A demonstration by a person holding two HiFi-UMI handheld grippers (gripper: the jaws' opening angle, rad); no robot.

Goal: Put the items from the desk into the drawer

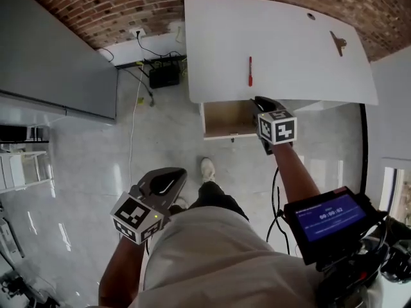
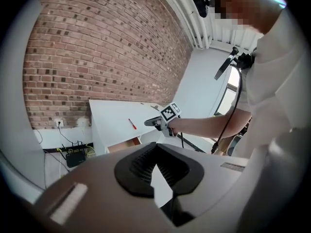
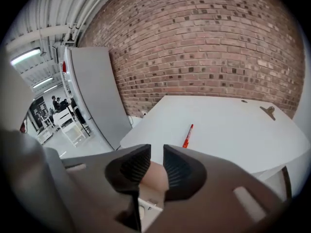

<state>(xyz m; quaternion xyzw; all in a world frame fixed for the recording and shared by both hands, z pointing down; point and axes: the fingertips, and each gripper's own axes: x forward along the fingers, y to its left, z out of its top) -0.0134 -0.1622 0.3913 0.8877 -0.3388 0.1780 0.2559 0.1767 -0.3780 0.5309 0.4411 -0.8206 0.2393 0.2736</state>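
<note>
The right gripper (image 3: pixel 156 150), jaws slightly apart and empty, hangs over the open drawer (image 1: pixel 226 119). Likely next it reaches ahead for the red pen (image 3: pixel 187 135). The left gripper (image 2: pixel 155 147) is closed and empty.

White desk (image 1: pixel 289 56): red pen (image 1: pixel 250 70) near front edge; dark clip (image 1: pixel 338 42) well apart, rightward.

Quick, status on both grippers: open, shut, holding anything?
Left gripper: jaws shut, holding nothing.
Right gripper: jaws slightly apart, holding nothing; only the open drawer shows through the gap.
</note>
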